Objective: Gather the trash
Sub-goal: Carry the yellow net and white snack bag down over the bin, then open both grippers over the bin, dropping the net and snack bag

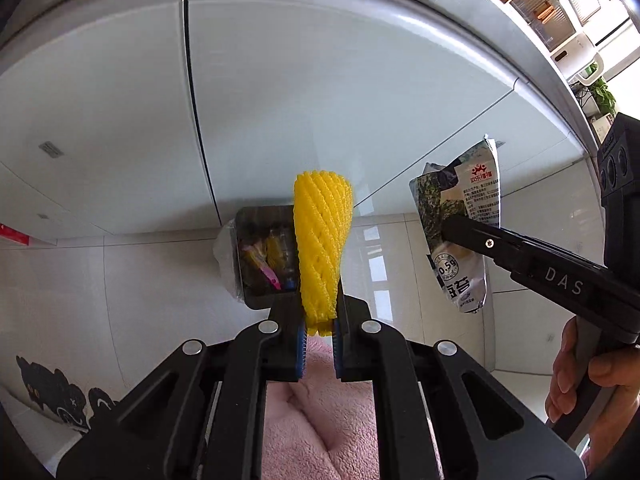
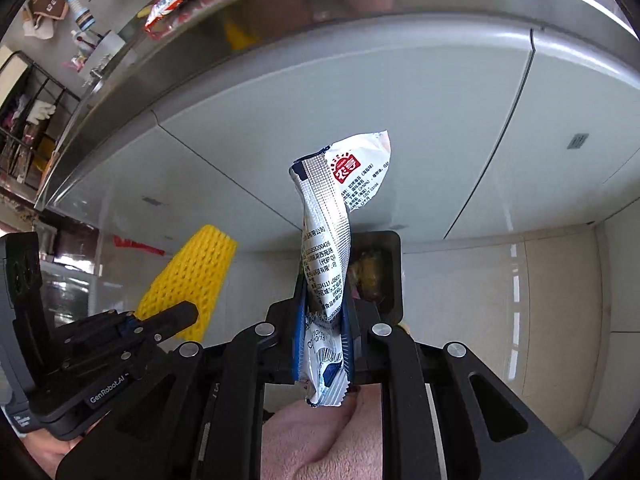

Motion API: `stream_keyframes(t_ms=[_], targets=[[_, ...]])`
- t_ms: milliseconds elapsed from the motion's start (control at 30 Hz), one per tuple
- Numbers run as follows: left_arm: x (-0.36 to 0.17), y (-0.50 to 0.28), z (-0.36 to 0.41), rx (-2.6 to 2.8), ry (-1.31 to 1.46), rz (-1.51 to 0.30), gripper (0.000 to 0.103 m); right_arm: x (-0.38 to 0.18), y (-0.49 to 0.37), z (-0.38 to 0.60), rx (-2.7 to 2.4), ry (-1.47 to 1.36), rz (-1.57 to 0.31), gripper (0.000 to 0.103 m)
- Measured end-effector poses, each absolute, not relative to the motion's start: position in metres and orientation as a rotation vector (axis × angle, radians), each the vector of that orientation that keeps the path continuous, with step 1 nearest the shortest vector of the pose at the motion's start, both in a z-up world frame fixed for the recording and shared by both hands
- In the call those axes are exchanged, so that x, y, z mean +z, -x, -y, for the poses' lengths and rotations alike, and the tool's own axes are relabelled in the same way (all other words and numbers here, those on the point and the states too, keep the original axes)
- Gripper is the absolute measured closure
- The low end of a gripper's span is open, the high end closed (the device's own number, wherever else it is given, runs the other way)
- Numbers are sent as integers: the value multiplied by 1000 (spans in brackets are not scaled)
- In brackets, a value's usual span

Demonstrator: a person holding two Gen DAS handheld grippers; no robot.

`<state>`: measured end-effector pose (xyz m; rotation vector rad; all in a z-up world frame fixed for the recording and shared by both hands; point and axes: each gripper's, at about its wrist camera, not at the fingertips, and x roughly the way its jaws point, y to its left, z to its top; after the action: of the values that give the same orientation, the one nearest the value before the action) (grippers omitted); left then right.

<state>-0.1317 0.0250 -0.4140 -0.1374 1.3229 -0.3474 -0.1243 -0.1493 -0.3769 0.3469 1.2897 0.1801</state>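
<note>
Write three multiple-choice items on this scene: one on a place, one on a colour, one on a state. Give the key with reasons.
1. Where is the dark square trash bin?
A. on the floor by the pale cabinet doors
B. on the steel counter
C. on a shelf

2. What colour is the foam mesh fruit sleeve?
A. green
B. yellow
C. red

3. What is the right gripper doing?
A. open, holding nothing
B. shut on nothing
C. shut on the white and silver snack wrapper

Key: 1 A, it stands on the floor tiles; 2 B, plainly yellow in both views; 3 C, the pads pinch the wrapper.
</note>
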Motion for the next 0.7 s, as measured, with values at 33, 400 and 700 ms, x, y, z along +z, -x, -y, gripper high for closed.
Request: stream_keyframes(t_ms=[33,400,700], targets=[[-425,130,-24,-347,142,-1338,95,-389,121,149,180,-361,-1310,87],[-529,93,-21,-313,148,-1444,95,-497,82,145,166,-417,-1469,87],[-574,71,-19,-298,160,-1498,92,-544,59,142,138,-466,-1520,77]])
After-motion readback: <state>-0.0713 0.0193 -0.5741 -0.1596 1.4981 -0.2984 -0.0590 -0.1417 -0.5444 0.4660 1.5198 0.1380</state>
